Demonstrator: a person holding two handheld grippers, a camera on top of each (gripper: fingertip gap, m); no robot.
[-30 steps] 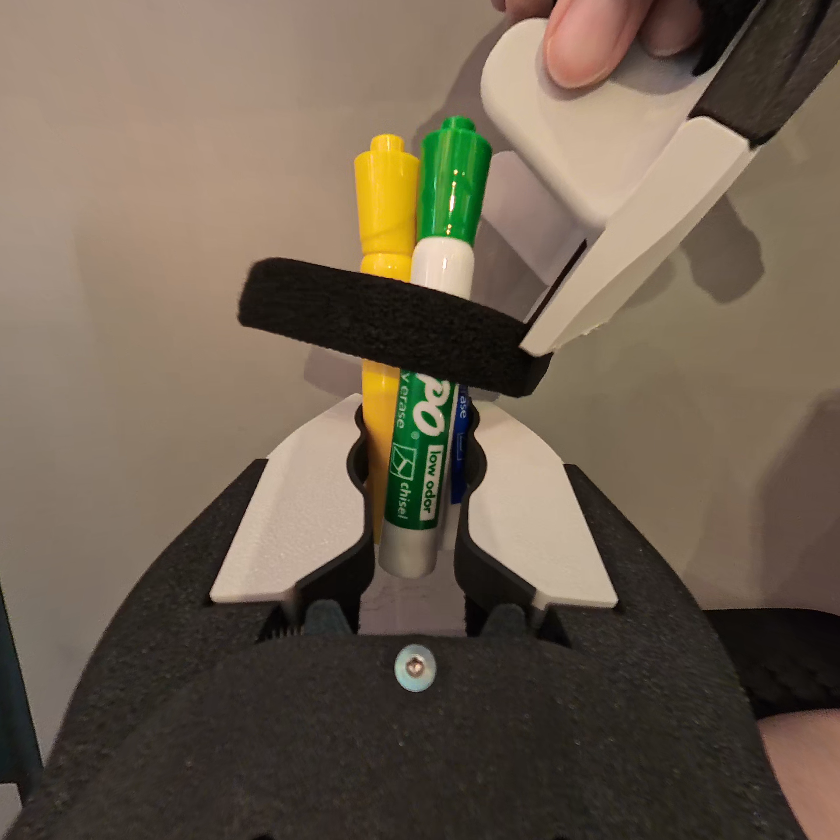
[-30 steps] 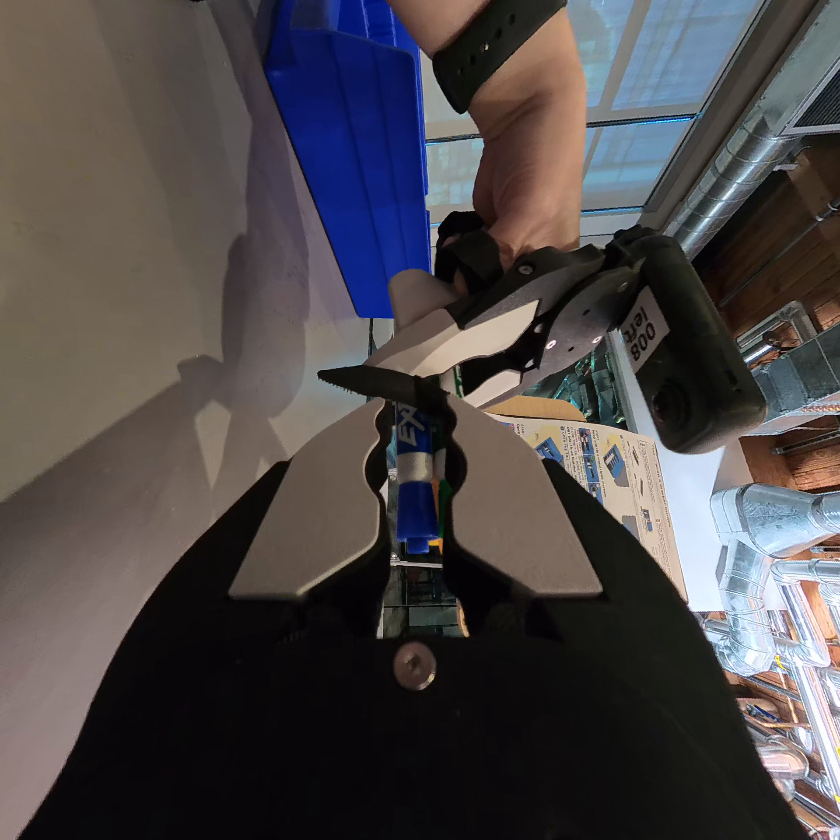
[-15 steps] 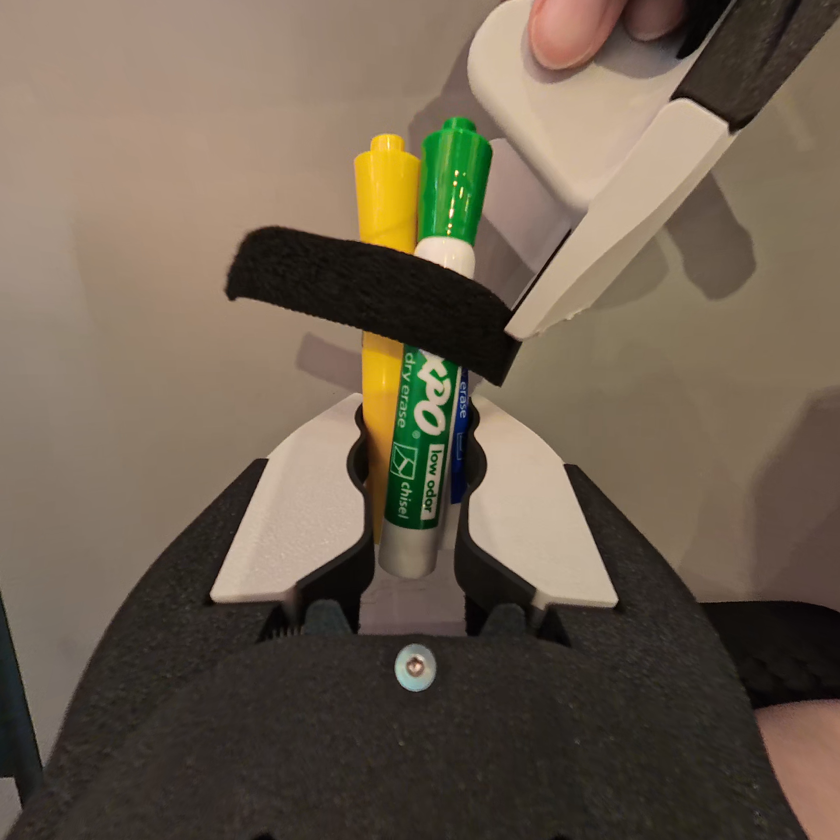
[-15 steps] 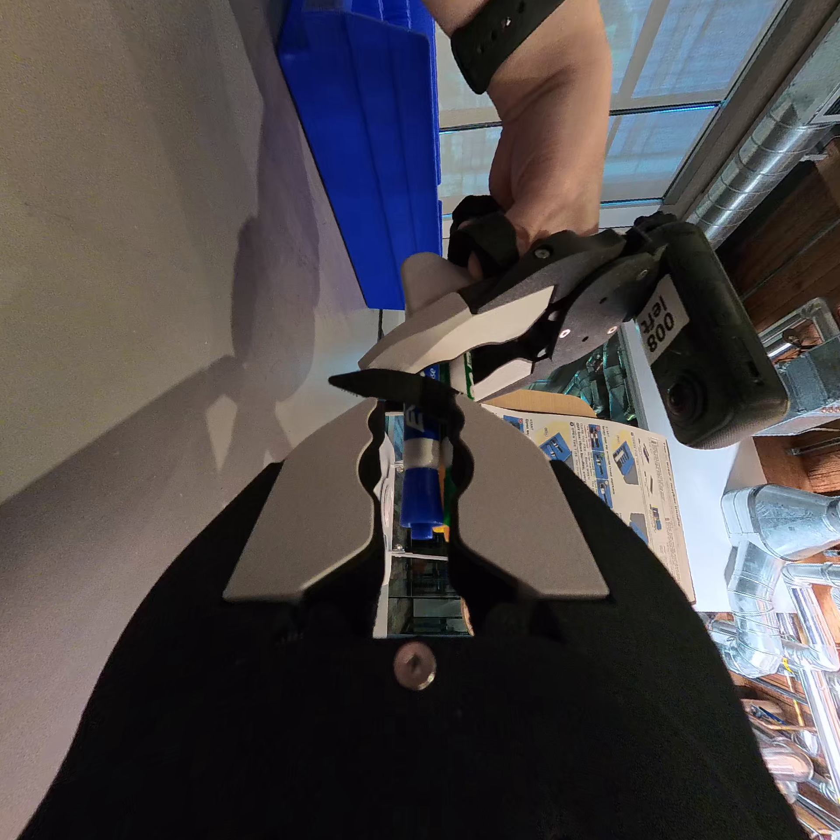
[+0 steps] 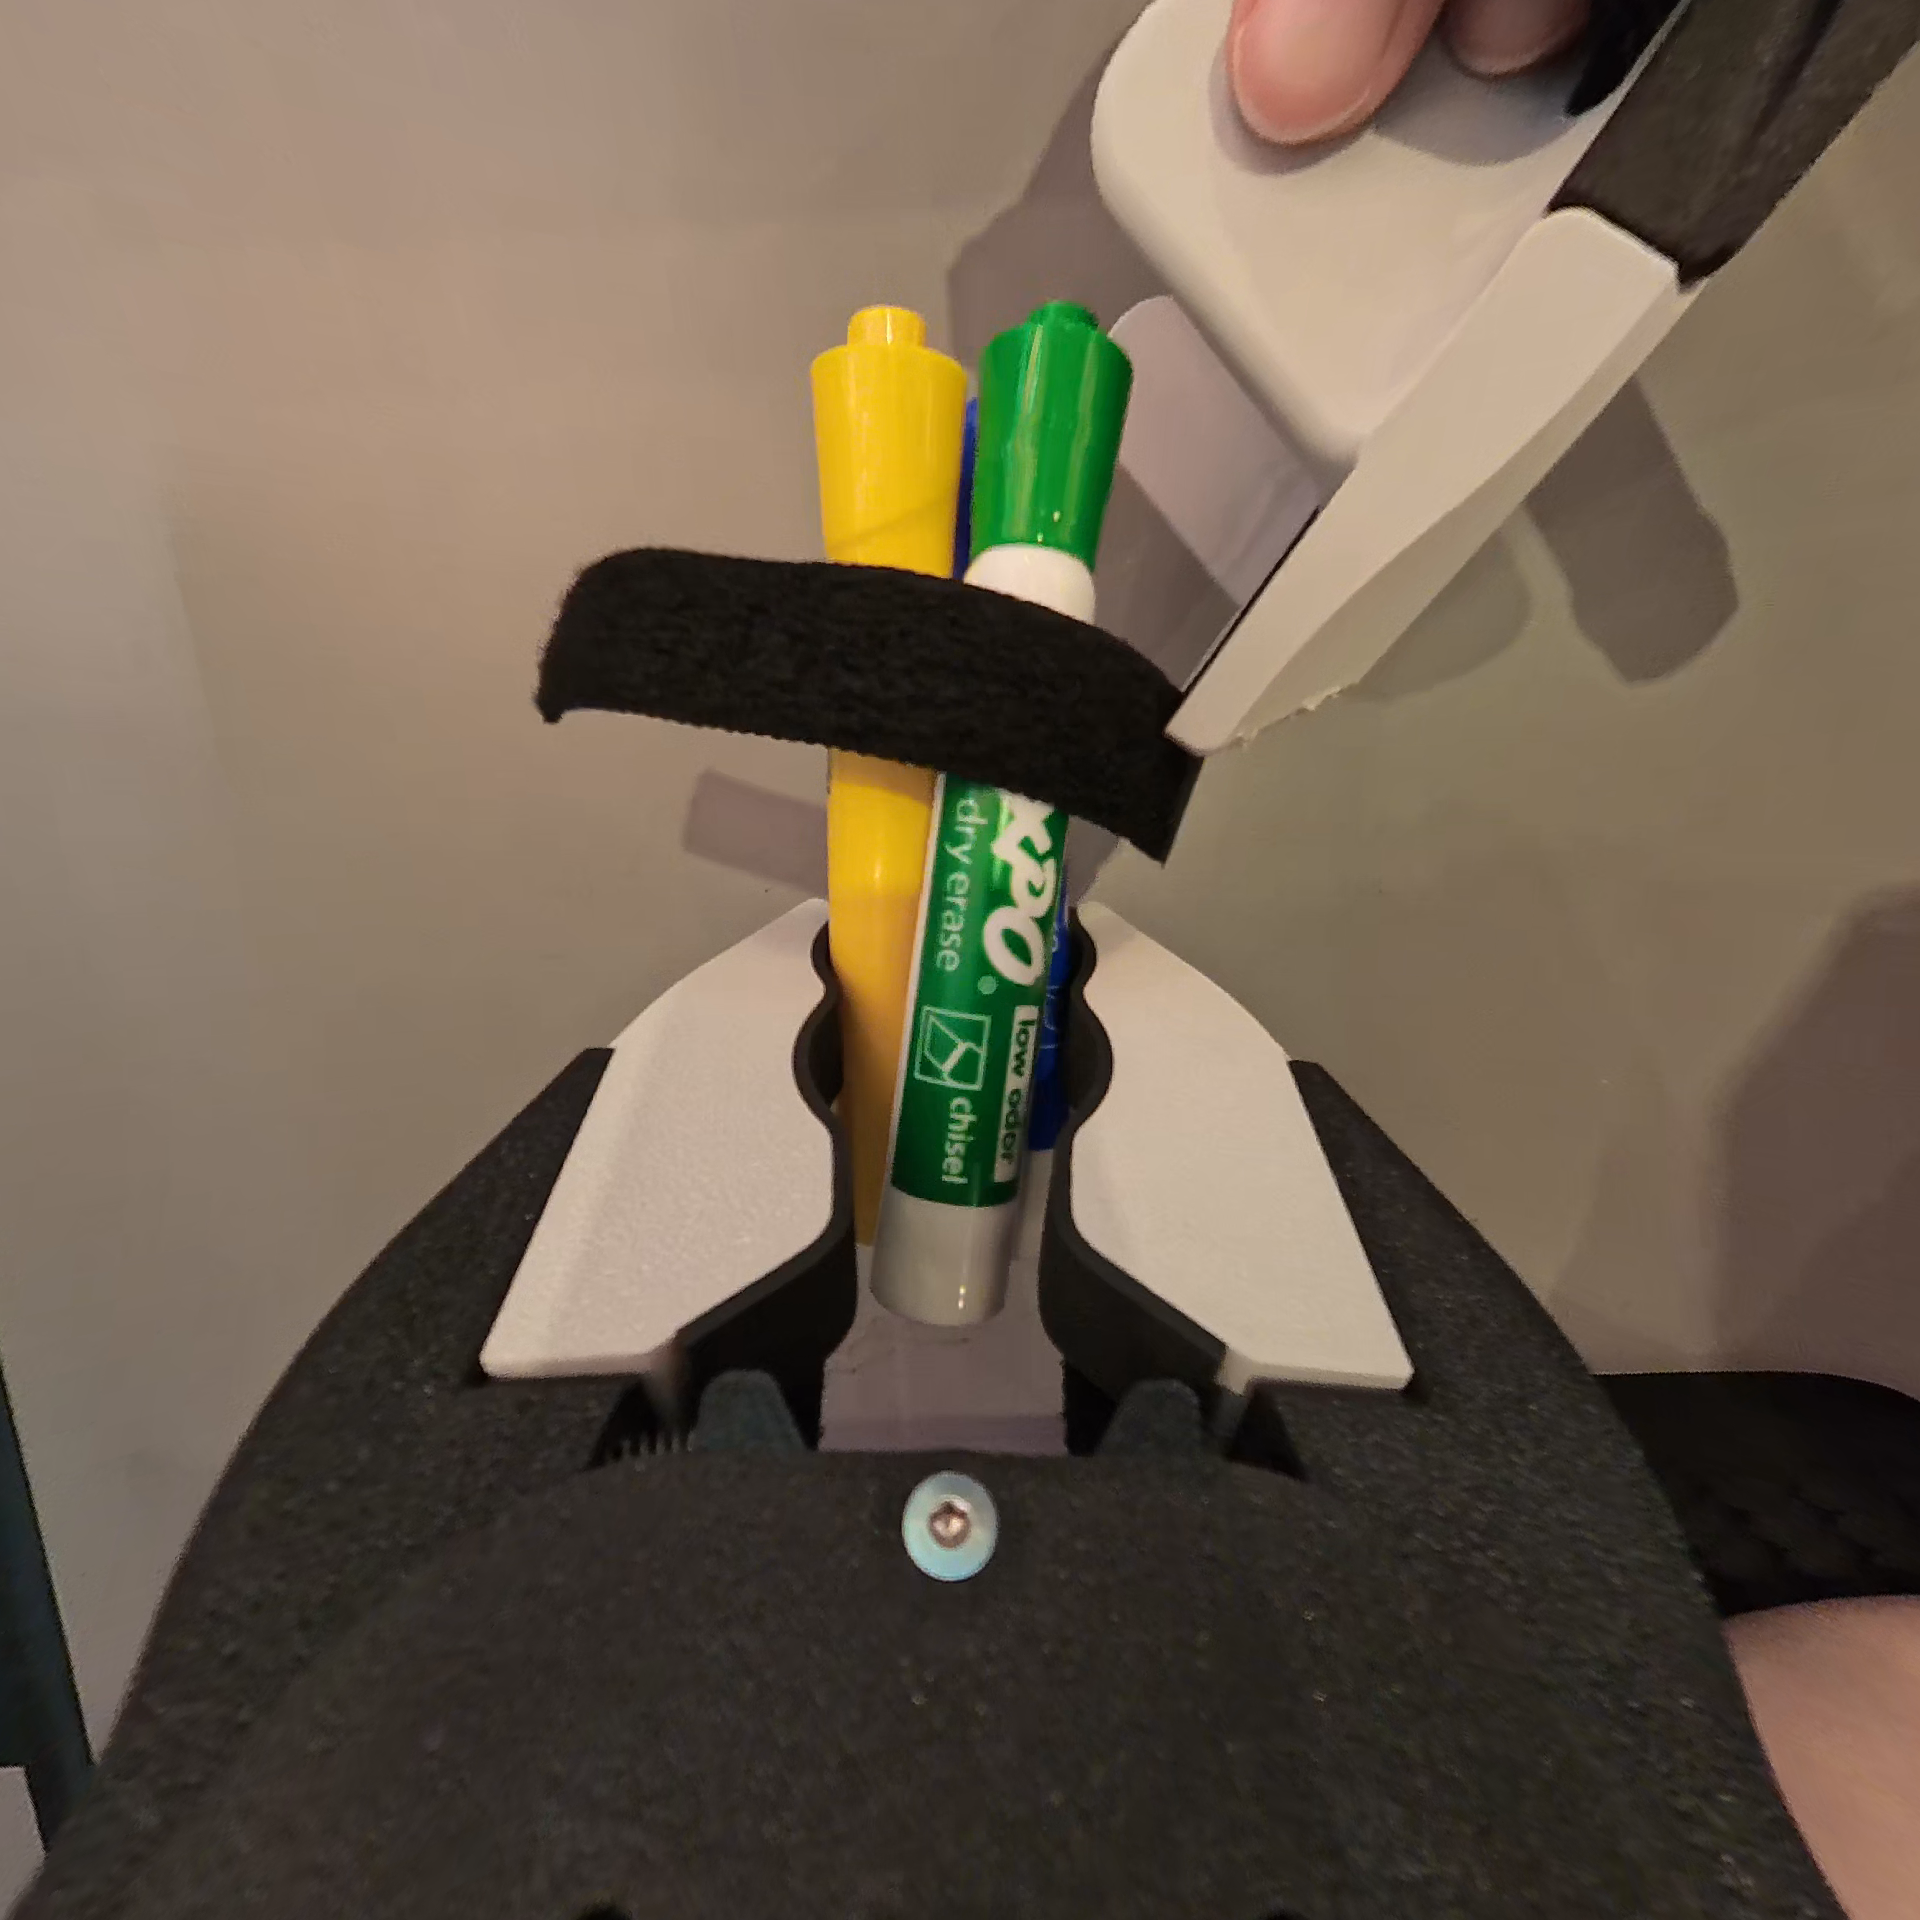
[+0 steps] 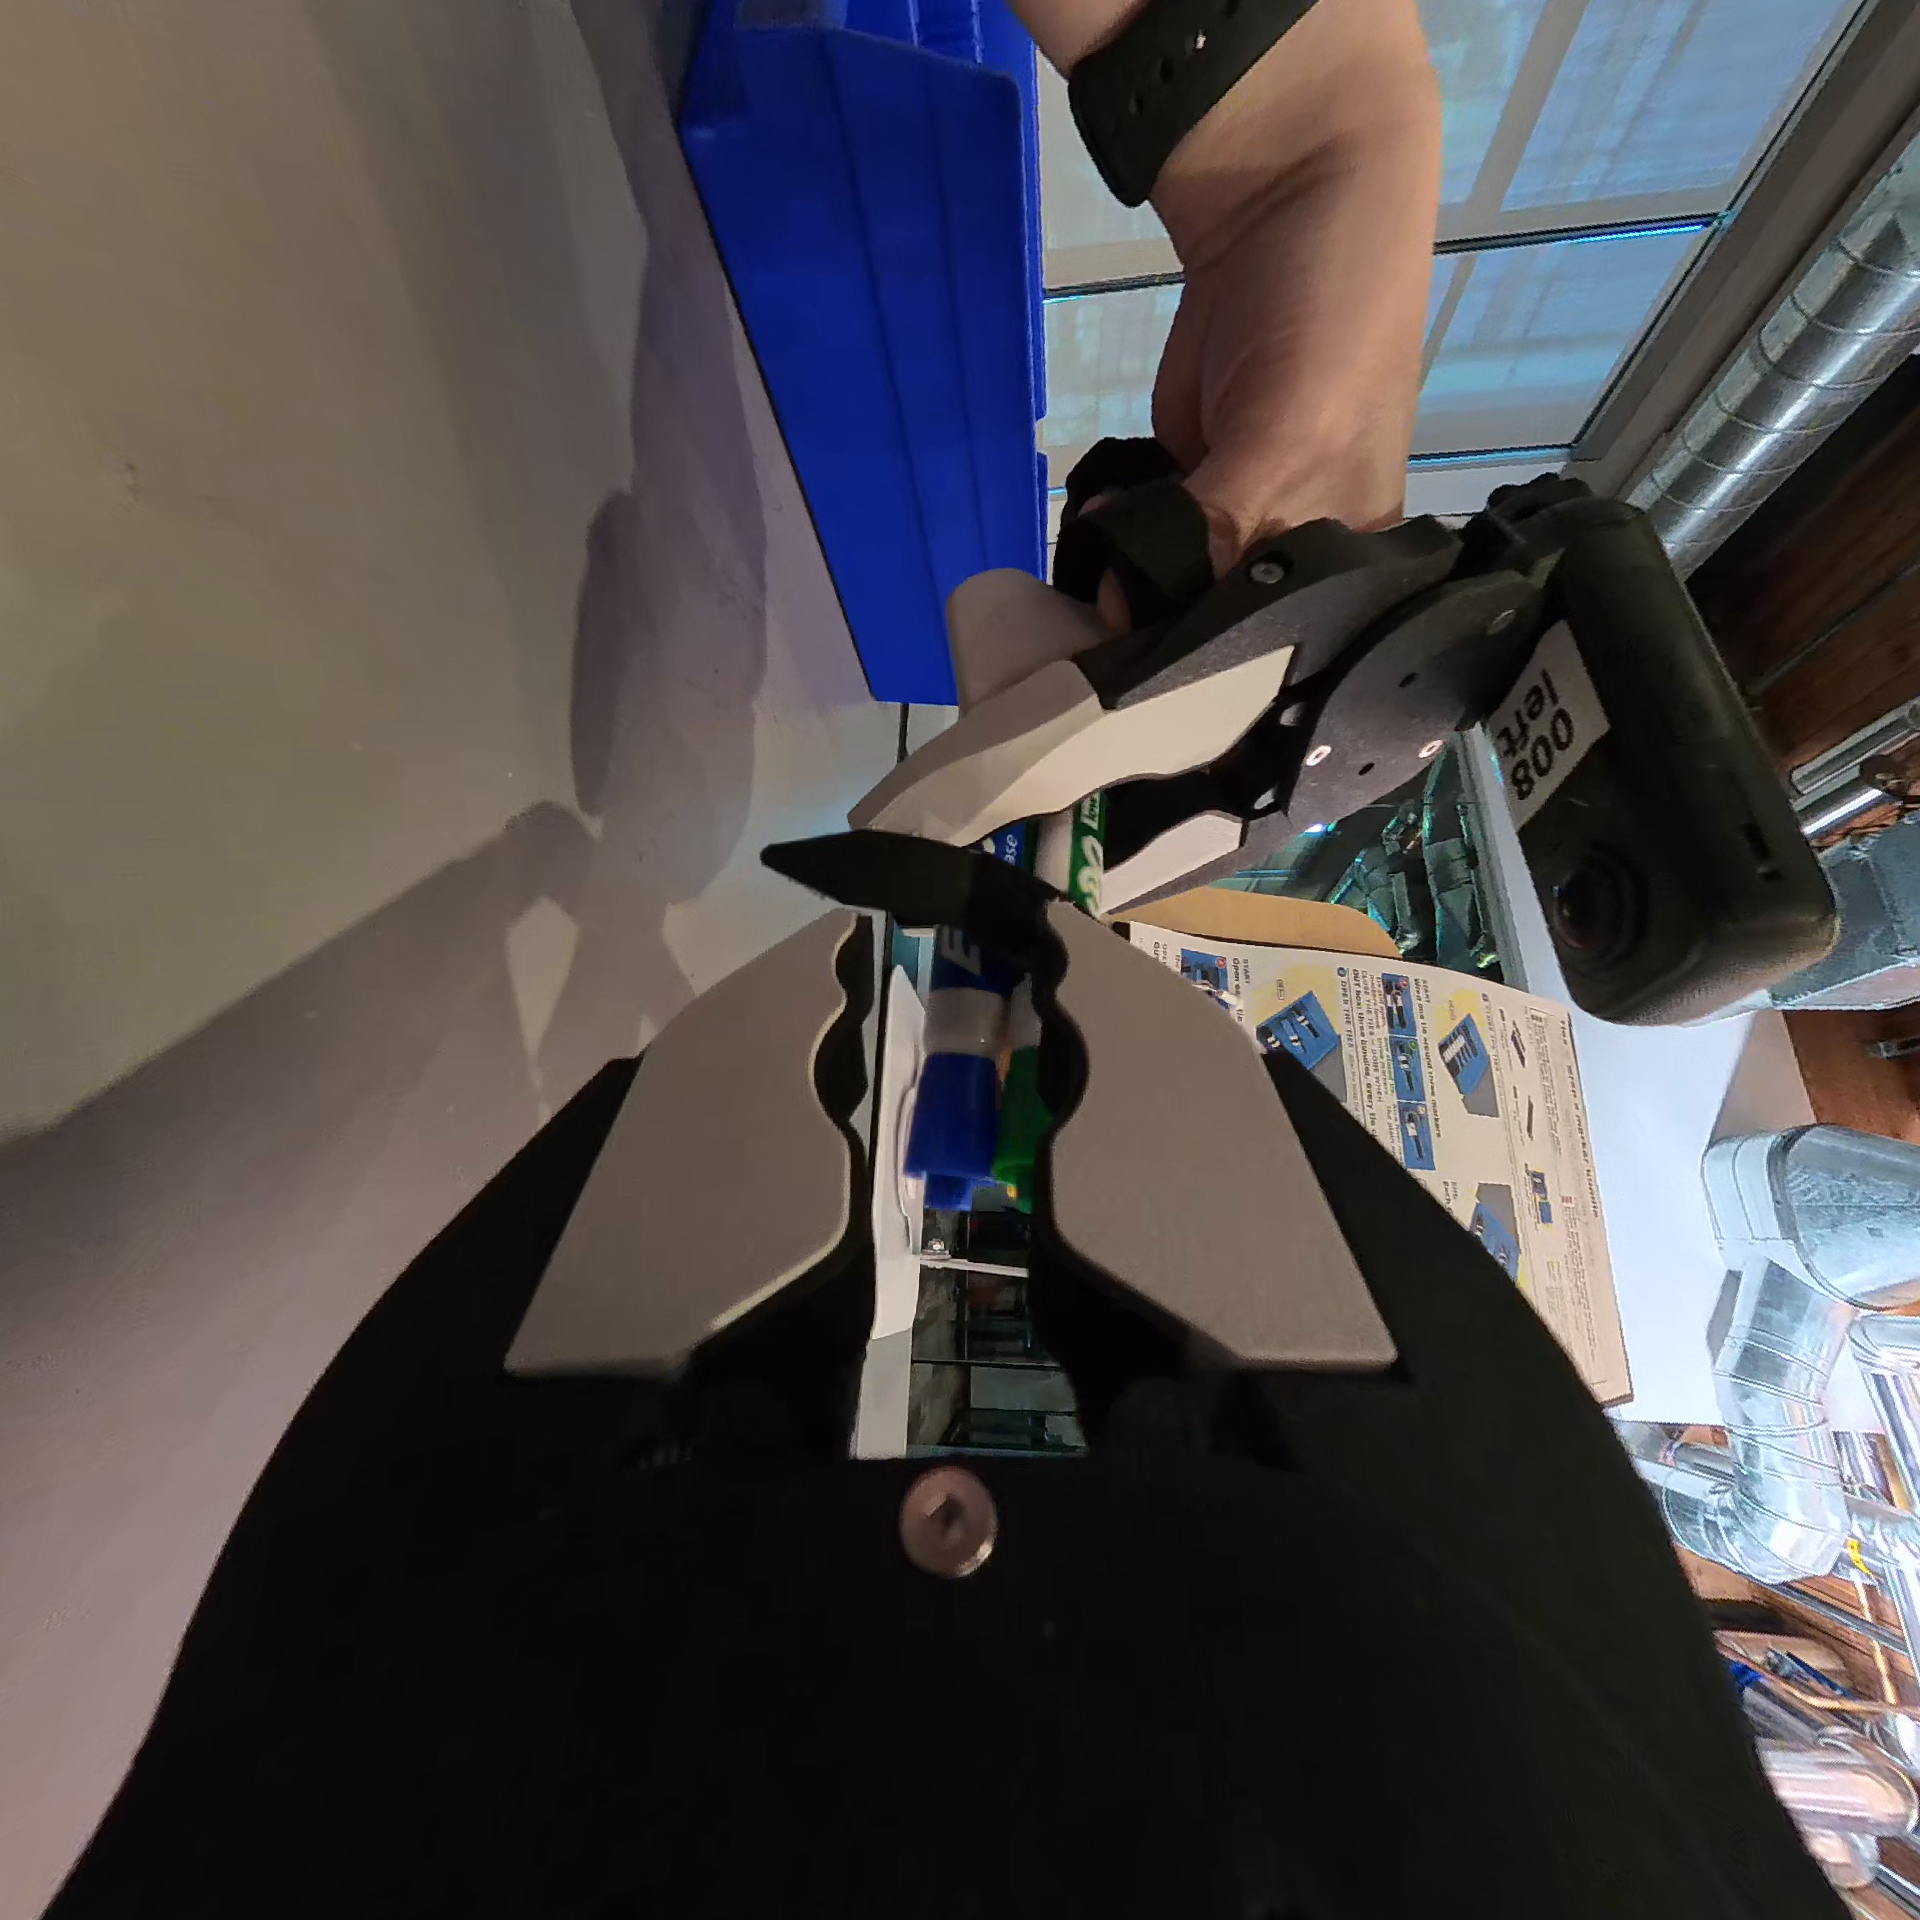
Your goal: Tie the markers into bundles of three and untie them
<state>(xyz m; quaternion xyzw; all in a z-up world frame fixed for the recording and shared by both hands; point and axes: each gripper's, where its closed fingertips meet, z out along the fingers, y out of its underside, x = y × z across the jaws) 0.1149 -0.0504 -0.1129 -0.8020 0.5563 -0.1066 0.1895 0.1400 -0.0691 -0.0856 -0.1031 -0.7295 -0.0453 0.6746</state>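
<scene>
My left gripper (image 5: 951, 925) is shut on three markers held upright: a yellow marker (image 5: 888, 499), a green marker (image 5: 1049, 436) and a blue marker (image 5: 1049, 1101) mostly hidden behind them. A black strap (image 5: 831, 665) lies across their front just below the caps. My right gripper (image 5: 1205, 748) comes in from the upper right and is shut on the strap's right end. In the right wrist view, the right gripper (image 6: 951, 925) pinches the strap (image 6: 894, 868) at its tips, with the blue marker (image 6: 951, 1101) and the green marker (image 6: 1023, 1122) behind, and the left gripper (image 6: 1039, 842) beyond.
A blue bin (image 6: 883, 364) stands on the grey table (image 6: 312, 520) behind the left gripper. A printed sheet (image 6: 1455, 1122) lies to the right on a cardboard box. A hand with a black wristband (image 6: 1174, 104) holds the left gripper. Metal ducts are at far right. The tips of one gripper are about 4 cm away from the tips of the other.
The right gripper has moved up and to the right with the strap end. The strap has risen along the markers toward the caps. The left gripper and the markers have stayed put.
</scene>
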